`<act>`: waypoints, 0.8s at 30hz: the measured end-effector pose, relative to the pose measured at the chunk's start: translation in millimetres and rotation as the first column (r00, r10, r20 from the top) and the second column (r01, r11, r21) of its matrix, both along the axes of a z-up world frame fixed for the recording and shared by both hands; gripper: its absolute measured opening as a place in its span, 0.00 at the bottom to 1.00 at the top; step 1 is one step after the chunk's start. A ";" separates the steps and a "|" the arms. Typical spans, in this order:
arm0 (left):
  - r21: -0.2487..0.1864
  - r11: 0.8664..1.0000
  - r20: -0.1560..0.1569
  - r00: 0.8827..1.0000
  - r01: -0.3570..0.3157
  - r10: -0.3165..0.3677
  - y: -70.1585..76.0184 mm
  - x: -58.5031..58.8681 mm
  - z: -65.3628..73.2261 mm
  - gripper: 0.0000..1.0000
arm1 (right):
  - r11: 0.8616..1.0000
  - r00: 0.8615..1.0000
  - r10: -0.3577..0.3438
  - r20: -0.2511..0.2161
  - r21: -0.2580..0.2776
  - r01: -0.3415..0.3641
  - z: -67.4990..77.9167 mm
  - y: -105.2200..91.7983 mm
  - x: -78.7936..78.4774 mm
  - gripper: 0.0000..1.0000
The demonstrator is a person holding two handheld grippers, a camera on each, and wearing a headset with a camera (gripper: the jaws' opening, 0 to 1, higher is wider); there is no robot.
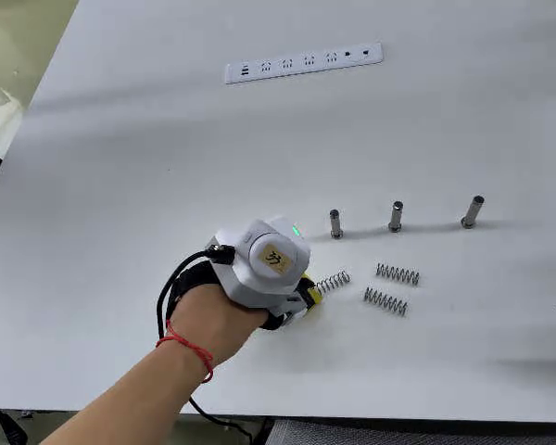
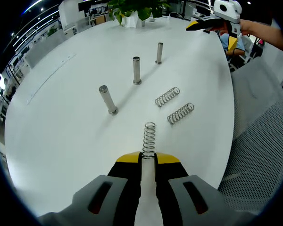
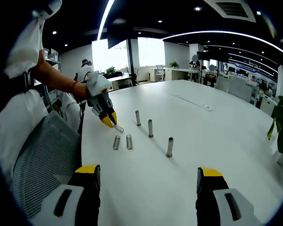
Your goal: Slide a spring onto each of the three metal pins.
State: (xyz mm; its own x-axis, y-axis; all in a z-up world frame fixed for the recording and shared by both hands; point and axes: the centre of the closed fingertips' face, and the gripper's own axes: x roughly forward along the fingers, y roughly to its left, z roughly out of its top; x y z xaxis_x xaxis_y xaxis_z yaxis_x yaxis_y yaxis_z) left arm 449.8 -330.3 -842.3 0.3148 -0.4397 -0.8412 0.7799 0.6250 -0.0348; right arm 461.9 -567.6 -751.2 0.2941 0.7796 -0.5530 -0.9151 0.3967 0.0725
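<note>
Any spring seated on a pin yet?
No, the three pins stand bare; two springs lie flat on the table, and the third spring is pinched in the left claw.

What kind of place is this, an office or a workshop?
Most likely an open-plan office: a long white table with a power strip, a mesh chair beside it, a potted plant, and more desks under ceiling strip lights behind.

Bare tabletop (image 1: pixel 120 185) left of three upright pins (image 1: pixel 396 216), two loose springs (image 1: pixel 397 273) near them, power strip (image 1: pixel 303 62) well beyond.
</note>
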 end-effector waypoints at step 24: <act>-0.041 0.999 0.019 1.000 -0.008 0.008 -0.9 -4.1 14.0 0.06 | 1.000 1.000 0.011 -0.001 0.006 -0.011 2.2 8.4 -2.1 0.83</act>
State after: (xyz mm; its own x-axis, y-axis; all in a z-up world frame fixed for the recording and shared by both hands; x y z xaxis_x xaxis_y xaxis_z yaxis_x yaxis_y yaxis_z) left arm 445.6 -331.2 -828.2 0.3342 -0.4709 -0.8165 0.7757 0.6295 -0.0456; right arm 459.8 -559.2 -749.0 0.2852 0.7862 -0.5483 -0.9192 0.3864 0.0759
